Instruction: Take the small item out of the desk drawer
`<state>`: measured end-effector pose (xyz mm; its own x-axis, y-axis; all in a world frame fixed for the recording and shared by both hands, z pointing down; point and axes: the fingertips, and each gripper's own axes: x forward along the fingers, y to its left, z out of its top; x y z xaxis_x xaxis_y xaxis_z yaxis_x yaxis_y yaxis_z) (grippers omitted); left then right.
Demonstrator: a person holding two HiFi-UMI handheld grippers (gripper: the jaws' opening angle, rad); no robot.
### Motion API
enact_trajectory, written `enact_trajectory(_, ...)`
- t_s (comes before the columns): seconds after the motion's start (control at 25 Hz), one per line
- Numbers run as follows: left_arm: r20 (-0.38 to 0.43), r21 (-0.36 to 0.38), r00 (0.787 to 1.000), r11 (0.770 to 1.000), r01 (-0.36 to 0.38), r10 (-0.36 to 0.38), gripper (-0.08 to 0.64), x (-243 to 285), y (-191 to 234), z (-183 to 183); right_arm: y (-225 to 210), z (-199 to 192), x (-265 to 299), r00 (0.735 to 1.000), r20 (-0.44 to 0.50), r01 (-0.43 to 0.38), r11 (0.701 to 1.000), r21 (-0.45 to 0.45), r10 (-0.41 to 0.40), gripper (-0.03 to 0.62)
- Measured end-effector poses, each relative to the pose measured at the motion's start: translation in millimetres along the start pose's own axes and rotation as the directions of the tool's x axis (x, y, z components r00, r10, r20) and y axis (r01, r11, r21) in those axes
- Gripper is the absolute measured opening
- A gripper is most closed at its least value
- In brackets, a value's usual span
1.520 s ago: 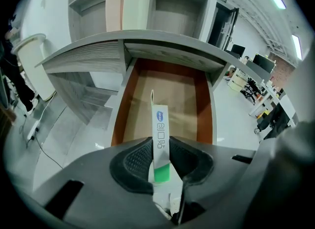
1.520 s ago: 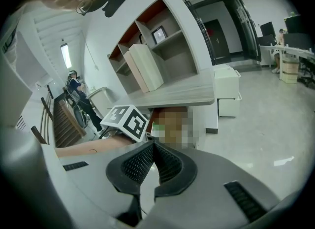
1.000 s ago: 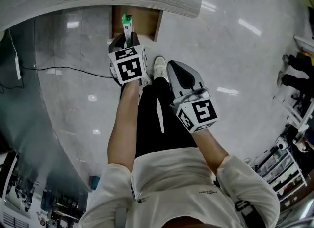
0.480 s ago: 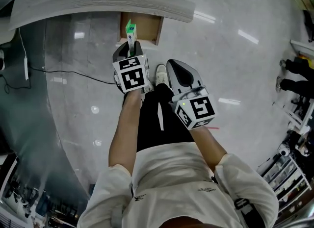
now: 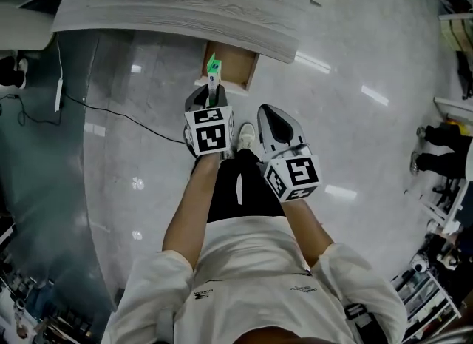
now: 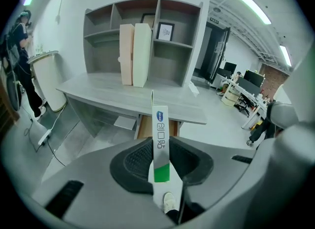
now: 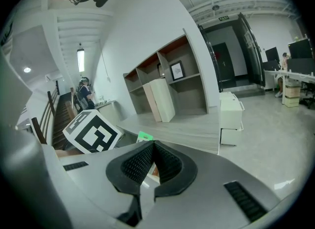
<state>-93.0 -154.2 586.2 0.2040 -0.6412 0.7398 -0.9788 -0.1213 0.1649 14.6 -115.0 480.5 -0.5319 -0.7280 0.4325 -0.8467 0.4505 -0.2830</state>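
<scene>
A slim white box with a green end (image 5: 213, 69) stands upright between the jaws of my left gripper (image 5: 210, 95), which is shut on it. In the left gripper view the box (image 6: 160, 124) rises from the dark pads, above and in front of the open wooden drawer (image 6: 143, 127). The drawer (image 5: 235, 65) juts out from under the grey desk (image 5: 185, 9). My right gripper (image 5: 267, 113) hovers beside the left one, jaws shut with nothing in them. In the right gripper view its pads (image 7: 153, 147) meet at the tips, and the box's green end (image 7: 144, 136) peeks over them.
A grey shelf unit (image 6: 142, 36) on the desk holds two tall upright boxes (image 6: 135, 53). A black cable (image 5: 111, 113) runs over the glossy floor at left. A white cabinet (image 7: 231, 117) stands right of the desk. A person (image 6: 19, 50) stands far left.
Both grippers have risen, and the left one has carried the box up and away from the drawer. The desk top and drawer now show lower in the head view.
</scene>
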Motion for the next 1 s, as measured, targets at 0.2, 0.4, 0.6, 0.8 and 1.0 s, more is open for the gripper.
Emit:
enact_trajectory(0.2, 0.042, -0.049, 0.999, 0.999, -0.001, 0.003, 0.103, -31, 5, 16, 2, 10, -6, 1.0, 0.005, 0.009, 1.0, -0.012, -0.009, 0.031)
enact_trajectory(0.4, 0.103, -0.081, 0.995, 0.997, 0.01, -0.002, 0.103, -69, 2, 38, 7, 27, -14, 1.0, 0.017, 0.006, 1.0, -0.02, -0.006, 0.032)
enact_trajectory(0.6, 0.171, -0.038, 0.985, 0.999, 0.019, -0.013, 0.103, -97, -5, 57, 15, 60, -23, 0.998, 0.066, -0.005, 1.0, -0.024, 0.007, 0.032)
enact_trajectory(0.8, 0.233, -0.016, 0.972, 1.0, 0.017, -0.013, 0.103, -128, -13, 74, 29, 86, -31, 0.993, 0.11, -0.029, 0.998, -0.052, 0.035, 0.032)
enact_trajectory(1.0, 0.294, -0.004, 0.955, 1.0, 0.028, -0.025, 0.103, -153, -16, 95, 37, 107, -34, 0.99, 0.137, -0.037, 0.997, -0.065, 0.046, 0.032)
